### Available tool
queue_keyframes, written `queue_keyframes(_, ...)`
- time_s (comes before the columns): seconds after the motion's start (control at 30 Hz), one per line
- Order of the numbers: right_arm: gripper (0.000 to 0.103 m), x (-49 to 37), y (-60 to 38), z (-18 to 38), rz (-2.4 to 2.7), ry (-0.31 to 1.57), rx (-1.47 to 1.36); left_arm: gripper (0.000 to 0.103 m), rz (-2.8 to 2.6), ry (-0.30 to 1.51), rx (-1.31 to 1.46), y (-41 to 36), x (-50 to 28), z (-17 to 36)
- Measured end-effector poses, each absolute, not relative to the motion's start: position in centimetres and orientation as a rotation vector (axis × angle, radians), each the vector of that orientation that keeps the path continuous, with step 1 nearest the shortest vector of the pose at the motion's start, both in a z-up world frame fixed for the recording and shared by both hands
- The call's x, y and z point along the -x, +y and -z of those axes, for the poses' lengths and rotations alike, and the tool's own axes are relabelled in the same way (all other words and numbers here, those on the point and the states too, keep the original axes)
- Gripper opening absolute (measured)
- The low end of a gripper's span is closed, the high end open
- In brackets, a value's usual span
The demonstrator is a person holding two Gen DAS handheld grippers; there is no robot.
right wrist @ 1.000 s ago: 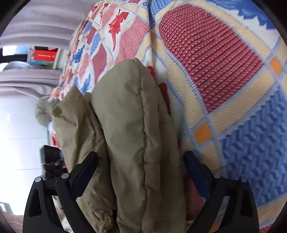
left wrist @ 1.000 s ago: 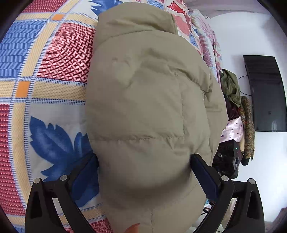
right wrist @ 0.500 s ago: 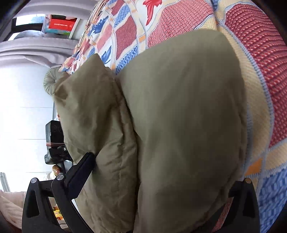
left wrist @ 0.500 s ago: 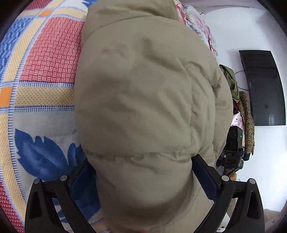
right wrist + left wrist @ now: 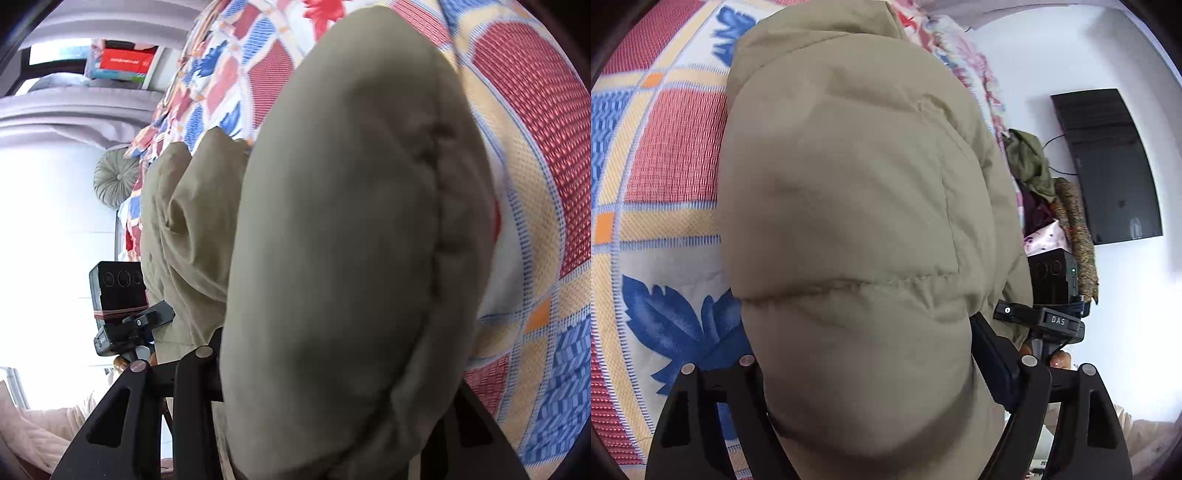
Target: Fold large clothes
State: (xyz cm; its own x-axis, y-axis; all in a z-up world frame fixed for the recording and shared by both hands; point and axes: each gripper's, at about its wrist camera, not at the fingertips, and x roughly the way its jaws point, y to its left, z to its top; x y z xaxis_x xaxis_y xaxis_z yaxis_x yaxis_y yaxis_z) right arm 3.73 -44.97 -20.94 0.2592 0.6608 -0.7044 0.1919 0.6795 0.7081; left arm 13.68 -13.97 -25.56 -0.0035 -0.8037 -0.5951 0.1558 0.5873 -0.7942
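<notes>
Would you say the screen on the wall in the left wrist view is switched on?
No, the wall screen is plain black, with no picture on it.

This is a bedroom in a home. A bed [image 5: 661,155] has a bright cover with red and blue squares and blue leaves. A dark TV [image 5: 1108,166] hangs on the white wall. Clothes [image 5: 1045,192] are piled beside the bed. A round cushion [image 5: 116,181] lies near grey curtains [image 5: 74,114].

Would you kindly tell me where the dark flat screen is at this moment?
The dark flat screen hangs on the white wall at the right of the left wrist view, just beyond the heap of clothes beside the bed's patterned quilt.
</notes>
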Motion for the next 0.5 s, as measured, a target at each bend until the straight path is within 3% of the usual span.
queue_keyframes(0.5, 0.043, -12.9, -29.2, 16.9, -0.566, 1.192, -0.773, 0.085, 0.655, 1.147, 0.588, 2.5, -18.9, 18.0)
